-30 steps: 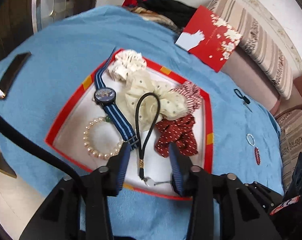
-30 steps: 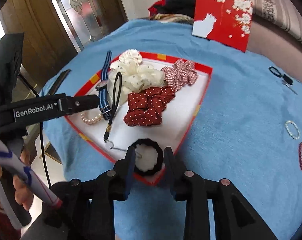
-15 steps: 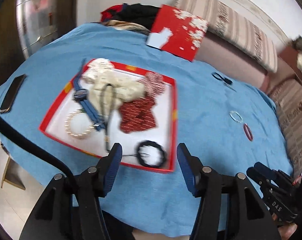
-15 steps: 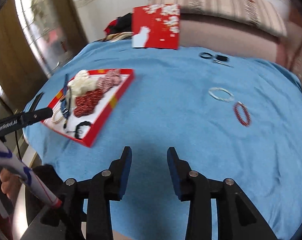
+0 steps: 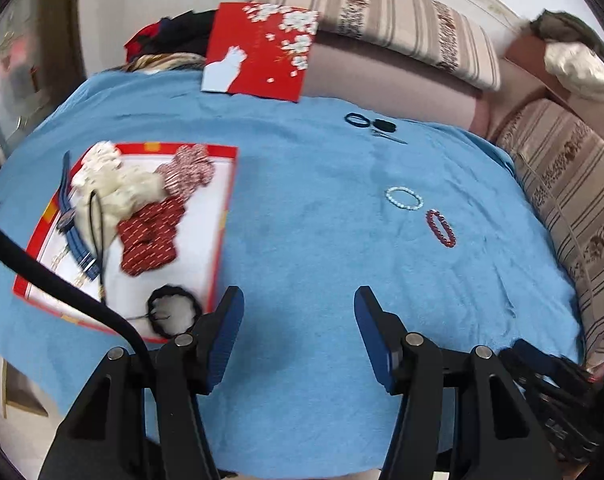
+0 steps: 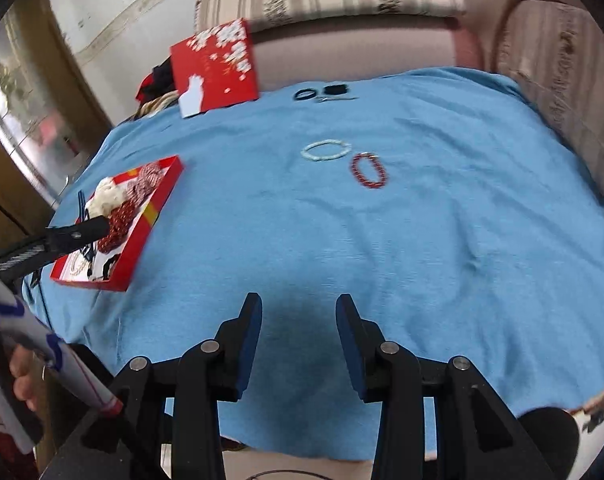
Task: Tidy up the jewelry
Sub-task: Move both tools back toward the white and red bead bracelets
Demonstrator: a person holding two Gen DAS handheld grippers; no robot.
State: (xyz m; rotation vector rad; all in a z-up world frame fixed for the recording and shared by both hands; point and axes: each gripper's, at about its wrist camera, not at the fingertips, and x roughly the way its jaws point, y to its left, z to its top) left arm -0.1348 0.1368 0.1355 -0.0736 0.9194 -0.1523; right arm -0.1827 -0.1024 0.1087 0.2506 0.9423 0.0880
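A red-rimmed tray (image 5: 226,216) (image 6: 158,208) on the blue cloth holds scrunchies (image 5: 150,232), a blue-strapped watch (image 5: 68,216), a black cord and a black hair tie (image 5: 174,312). A pale bead bracelet (image 5: 403,198) (image 6: 325,149) and a dark red bead bracelet (image 5: 441,229) (image 6: 369,171) lie on the cloth to the right. My left gripper (image 5: 298,330) hovers open over bare cloth beside the tray's near corner. My right gripper (image 6: 298,336) is open over bare cloth, well short of the bracelets, with nothing between its fingers.
A red card with white blossoms (image 5: 258,56) (image 6: 216,66) leans at the far edge. Black hair ties and a small clip (image 5: 375,125) (image 6: 321,94) lie near it. Striped sofa cushions (image 5: 561,200) border the right side. A hand (image 6: 22,376) holds the other gripper's handle.
Both grippers have swung right, away from the tray and out over bare cloth. The black hair tie that sat between the right fingers now lies in the tray's near corner. Both jaws stand wider.
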